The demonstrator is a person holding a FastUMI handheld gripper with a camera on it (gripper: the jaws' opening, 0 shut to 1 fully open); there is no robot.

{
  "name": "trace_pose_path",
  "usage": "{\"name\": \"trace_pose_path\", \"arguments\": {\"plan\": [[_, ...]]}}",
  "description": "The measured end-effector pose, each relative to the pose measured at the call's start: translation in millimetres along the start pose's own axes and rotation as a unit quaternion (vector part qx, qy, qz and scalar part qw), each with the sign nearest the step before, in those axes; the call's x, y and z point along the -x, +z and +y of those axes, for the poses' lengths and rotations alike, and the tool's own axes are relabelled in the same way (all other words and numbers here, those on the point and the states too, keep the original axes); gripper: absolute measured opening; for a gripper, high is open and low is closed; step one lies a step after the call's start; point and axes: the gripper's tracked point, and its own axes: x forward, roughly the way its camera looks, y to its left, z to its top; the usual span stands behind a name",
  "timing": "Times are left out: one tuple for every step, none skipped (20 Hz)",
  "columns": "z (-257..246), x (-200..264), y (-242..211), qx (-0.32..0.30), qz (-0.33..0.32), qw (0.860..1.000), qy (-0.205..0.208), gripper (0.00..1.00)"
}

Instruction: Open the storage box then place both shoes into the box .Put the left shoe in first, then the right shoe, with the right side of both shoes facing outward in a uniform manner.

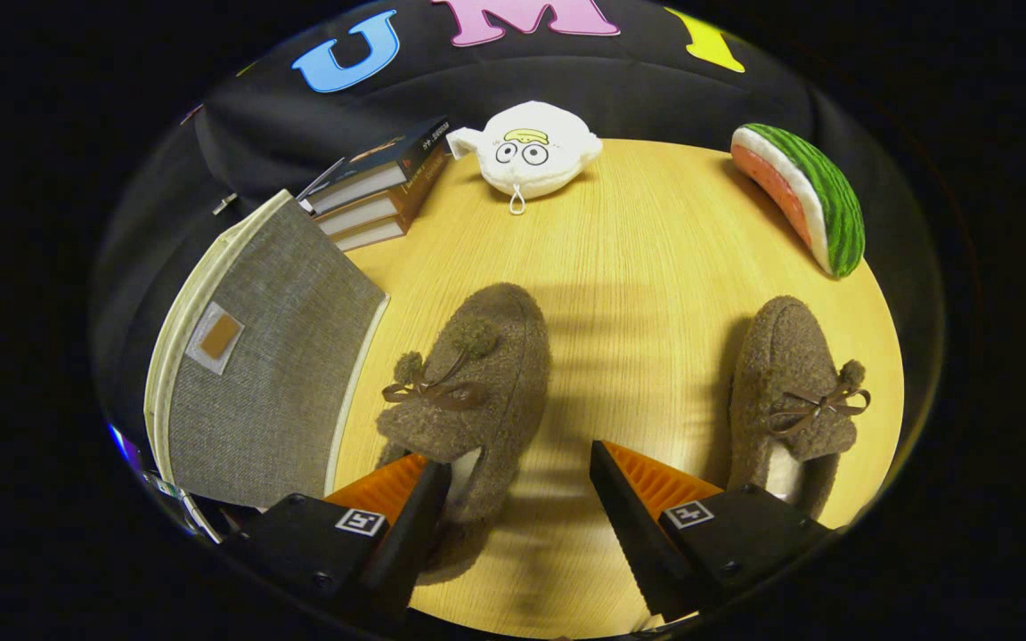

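On the round wooden desk (647, 267) two fuzzy brown slippers lie with their toes pointing away from the claw (520, 525). Its fingers stand wide apart with nothing between them but bare wood and a striped shadow — it grips nothing.

One slipper (477, 392) lies just ahead of the left finger (406, 516), its heel end partly hidden behind that finger; I cannot tell whether they touch. It carries a thin brown bow and two pompoms on its upper. The other slipper (789, 401) lies out beyond the right finger (633, 507), well apart from the first, with the same bow and a pompom turned toward the desk's edge. Its pale lining shows at the heel opening, just beside the black body of the claw.

Beside the first slipper, on the side away from its mate, sits the storage box (264, 365) — grey woven fabric with cream trim and a small brown tag on a pale patch. Its lid looks closed and lies flat across the top.

Beyond the box a stack of books (379, 191) rests at the far rim of the desk, spines turned toward the middle. Next to them sits a white plush toy (531, 147) with cartoon eyes and a small loop hanging from it. Farther round the rim, past the second slipper, a plush watermelon slice (802, 196) stands on edge, green rind outward.
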Motion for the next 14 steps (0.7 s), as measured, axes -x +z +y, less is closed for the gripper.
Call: {"name": "trace_pose_path", "arguments": {"plan": [[-0.2, -3.1, 3.2, -0.006, -0.003, 1.000, -0.001, 0.91], [1.1, -6.4, 4.1, -0.016, -0.002, 1.000, -0.002, 0.85], [2.7, -8.5, 2.7, -0.026, 0.006, 1.000, -0.003, 0.70], [5.4, -11.6, 1.1, -0.036, 0.013, 0.999, 0.000, 0.65], [10.5, -14.2, -0.2, -0.048, 0.020, 0.999, 0.006, 0.60], [13.3, -14.2, -2.1, -0.060, 0.026, 0.998, 0.008, 0.54], [12.7, -13.5, -1.3, -0.071, 0.028, 0.997, 0.004, 0.40], [13.8, -16.4, -1.4, -0.080, 0.034, 0.996, 0.005, 0.36], [14.1, -17.0, -1.5, -0.088, 0.040, 0.995, 0.008, 0.30], [13.3, -19.3, -0.5, -0.097, 0.043, 0.994, 0.007, 0.29], [11.5, -18.6, 0.5, -0.104, 0.045, 0.993, 0.005, 0.21], [11.6, -17.1, 0.7, -0.106, 0.047, 0.993, 0.007, 0.16], [10.9, -14.8, 0.3, -0.106, 0.047, 0.993, 0.009, 0.10], [10.3, -16.1, 1.4, -0.104, 0.049, 0.993, 0.011, 0.07]]}}
